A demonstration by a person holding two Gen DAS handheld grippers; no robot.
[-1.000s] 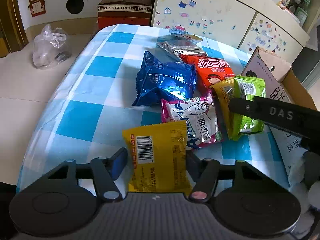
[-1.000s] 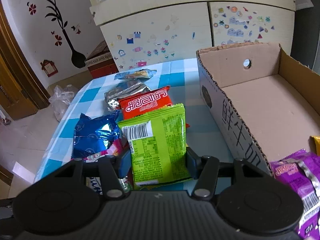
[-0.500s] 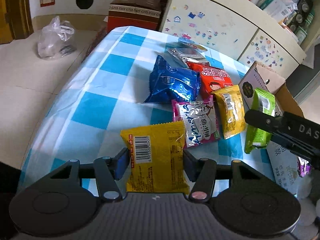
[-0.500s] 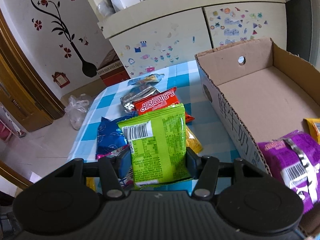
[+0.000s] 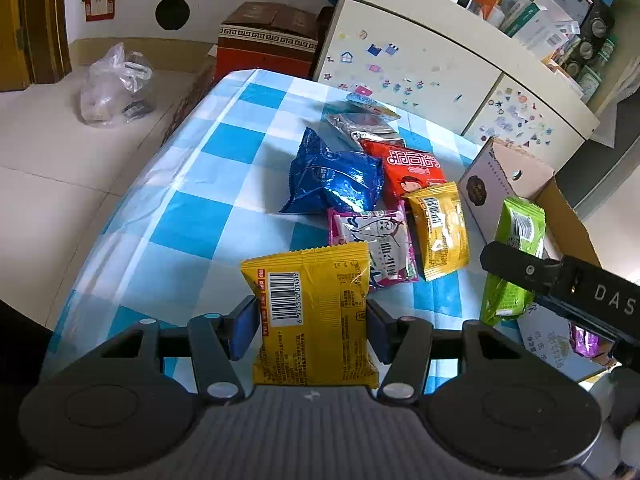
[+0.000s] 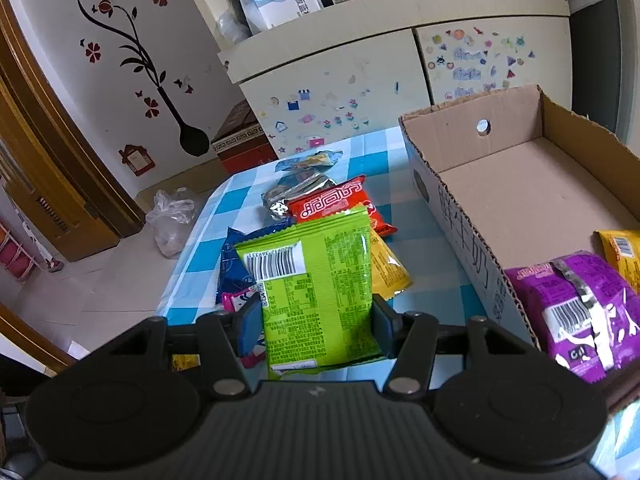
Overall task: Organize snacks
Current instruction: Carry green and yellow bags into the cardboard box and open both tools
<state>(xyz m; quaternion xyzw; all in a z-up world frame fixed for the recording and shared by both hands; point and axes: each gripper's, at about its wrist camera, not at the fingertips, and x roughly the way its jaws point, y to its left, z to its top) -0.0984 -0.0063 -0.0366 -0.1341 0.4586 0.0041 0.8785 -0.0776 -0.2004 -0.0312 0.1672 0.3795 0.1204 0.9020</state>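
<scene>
The left gripper [image 5: 312,320] has just finished closing: its jaws now pinch a yellow snack packet [image 5: 314,316], barcode side up, which has come up off the surface [image 5: 200,184] with it. The right gripper [image 6: 316,320] stays clamped on a green snack packet [image 6: 316,288] and has also risen, carrying it toward the cardboard box [image 6: 520,192] that lies just to its right. Inside the box, at its near end, lie a purple packet [image 6: 576,312] and the corner of another yellow one. Ahead of and below the grippers, blue [image 5: 332,180], red [image 5: 412,168], pink-and-white [image 5: 372,248] and small yellow [image 5: 440,228] packets remain on the checked cloth. Both lifts look secure, so dropping each packet into the box seems the likely next step.
</scene>
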